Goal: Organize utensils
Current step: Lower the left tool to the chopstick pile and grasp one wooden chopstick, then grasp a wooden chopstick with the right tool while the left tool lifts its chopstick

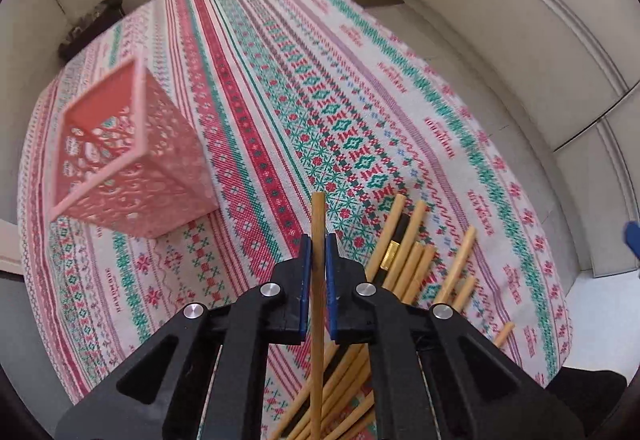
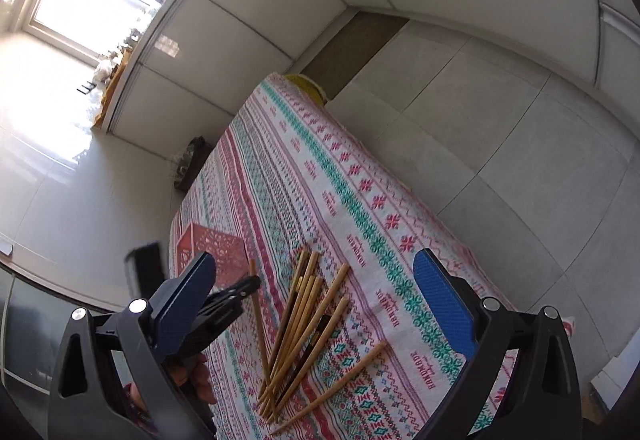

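Chopstick [image 1: 318,224] sits clamped between the closed pads of the left gripper [image 1: 318,254], lifted clear of the pile [image 1: 404,252] just right of it, presumably for transfer. Holder [image 1: 120,156] stands ahead-left, upright, mouth open. Right gripper [image 2: 316,304] hangs wide open, empty, above the cloth [image 2: 360,224].

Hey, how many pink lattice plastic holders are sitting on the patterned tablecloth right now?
1. The pink lattice plastic holder stands upright at the tablecloth's left edge, apart from the pile of wooden chopsticks. The right wrist view shows it too; none looks hidden.
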